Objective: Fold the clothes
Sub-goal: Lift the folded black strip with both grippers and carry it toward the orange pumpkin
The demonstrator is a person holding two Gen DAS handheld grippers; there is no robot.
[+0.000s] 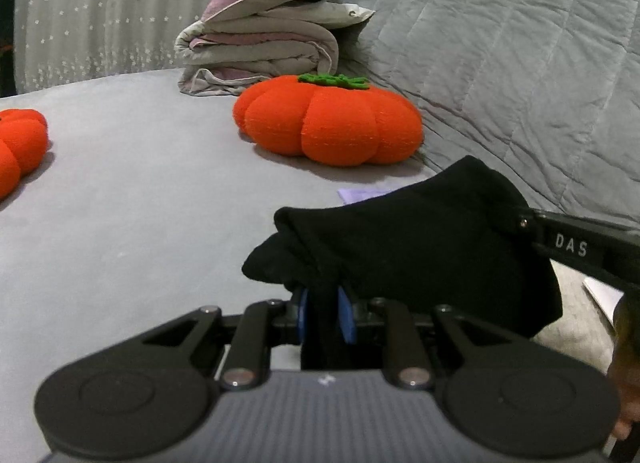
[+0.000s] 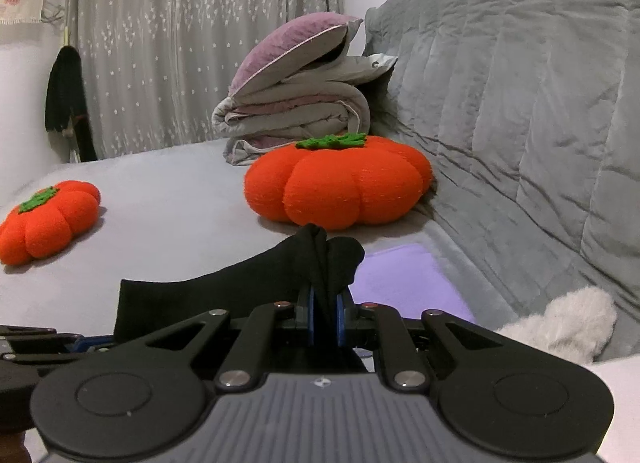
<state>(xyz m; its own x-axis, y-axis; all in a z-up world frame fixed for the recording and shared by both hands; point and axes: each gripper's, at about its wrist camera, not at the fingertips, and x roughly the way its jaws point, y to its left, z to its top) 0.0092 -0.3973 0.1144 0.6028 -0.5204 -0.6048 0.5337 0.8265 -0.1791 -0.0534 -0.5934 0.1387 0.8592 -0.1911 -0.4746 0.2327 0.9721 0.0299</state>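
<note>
A black garment (image 1: 420, 235) hangs stretched above the grey bed (image 1: 132, 199) between both grippers. My left gripper (image 1: 325, 313) is shut on one bunched end of it, blue pads pressing the cloth. The right gripper (image 1: 524, 223) enters the left wrist view from the right edge, holding the far end. In the right wrist view the right gripper (image 2: 325, 319) is shut on a bunched fold of the black garment (image 2: 240, 287), which runs left toward the left gripper (image 2: 86, 343) at the frame's edge. A folded purple cloth (image 2: 404, 283) lies flat on the bed beyond the garment.
A large orange pumpkin cushion (image 2: 340, 183) sits ahead, a second one (image 2: 44, 223) to the left. Behind it are stacked folded quilts and a purple pillow (image 2: 296, 103). A grey quilted backrest (image 2: 520, 123) rises on the right. A white fluffy item (image 2: 568, 323) lies at lower right.
</note>
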